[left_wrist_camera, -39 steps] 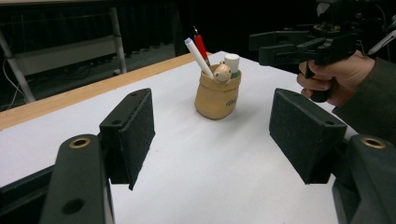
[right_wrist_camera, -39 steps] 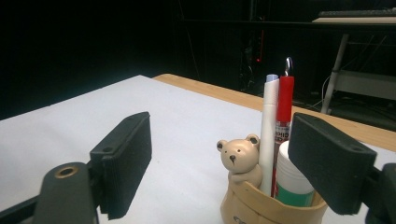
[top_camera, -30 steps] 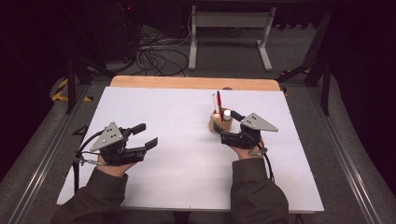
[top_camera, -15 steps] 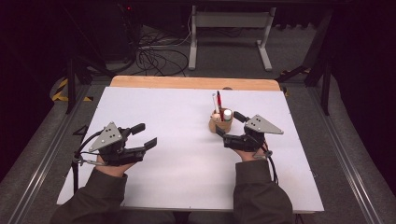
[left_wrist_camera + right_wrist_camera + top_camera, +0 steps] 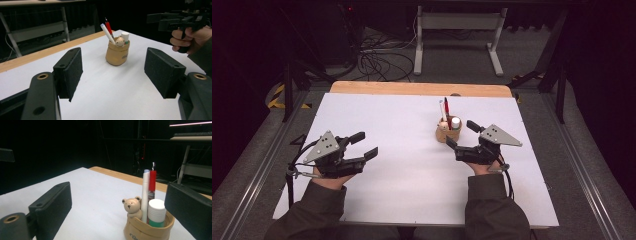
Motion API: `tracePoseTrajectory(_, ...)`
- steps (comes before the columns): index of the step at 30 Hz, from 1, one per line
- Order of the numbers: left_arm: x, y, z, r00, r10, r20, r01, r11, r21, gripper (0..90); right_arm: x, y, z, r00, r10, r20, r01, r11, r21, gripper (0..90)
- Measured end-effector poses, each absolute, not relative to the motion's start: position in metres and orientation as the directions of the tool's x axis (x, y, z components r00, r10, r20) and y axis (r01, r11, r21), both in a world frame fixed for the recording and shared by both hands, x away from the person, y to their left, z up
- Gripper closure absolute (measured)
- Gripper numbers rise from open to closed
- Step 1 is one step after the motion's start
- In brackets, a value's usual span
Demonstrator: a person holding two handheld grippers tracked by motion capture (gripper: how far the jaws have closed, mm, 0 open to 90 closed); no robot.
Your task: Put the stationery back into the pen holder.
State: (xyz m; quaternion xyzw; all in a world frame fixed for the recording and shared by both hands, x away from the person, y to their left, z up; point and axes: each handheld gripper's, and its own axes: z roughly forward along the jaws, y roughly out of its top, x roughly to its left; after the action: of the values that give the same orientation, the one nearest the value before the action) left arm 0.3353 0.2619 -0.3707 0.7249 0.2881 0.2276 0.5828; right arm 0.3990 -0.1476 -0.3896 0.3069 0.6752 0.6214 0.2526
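Observation:
A tan pen holder (image 5: 447, 134) with a small bear figure stands right of the table's middle. It holds a white pen (image 5: 441, 109), a red pen (image 5: 446, 107) and a white-capped glue stick (image 5: 455, 122). My right gripper (image 5: 460, 133) sits just right of the holder; its jaws have just been opening and press on nothing. In the right gripper view the holder (image 5: 147, 228) stands ahead between the open jaws. My left gripper (image 5: 368, 144) rests open and empty at the left; in its own view the holder (image 5: 117, 53) is well ahead and the right gripper (image 5: 172, 21) is at the upper right.
A white sheet (image 5: 402, 175) covers the table, with a bare wooden strip (image 5: 412, 89) along the far edge. Beyond it are floor cables (image 5: 377, 60) and a grey metal stand (image 5: 457, 30). Metal rails run along both table sides.
The right gripper has eased slightly back to the right, away from the holder, with its jaws spread wider. The left gripper has stayed put.

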Motion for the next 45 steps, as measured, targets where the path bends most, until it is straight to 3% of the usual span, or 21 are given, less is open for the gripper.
tracePoseTrajectory(45, 0.324, 0.302, -0.365, 0.686, 0.727, -0.029, 0.162, -0.114, 0.98, 31.2, 0.375, -0.196, -0.38, -0.693, 0.717, 0.074, 0.095, -0.01, 0.995, 0.0)
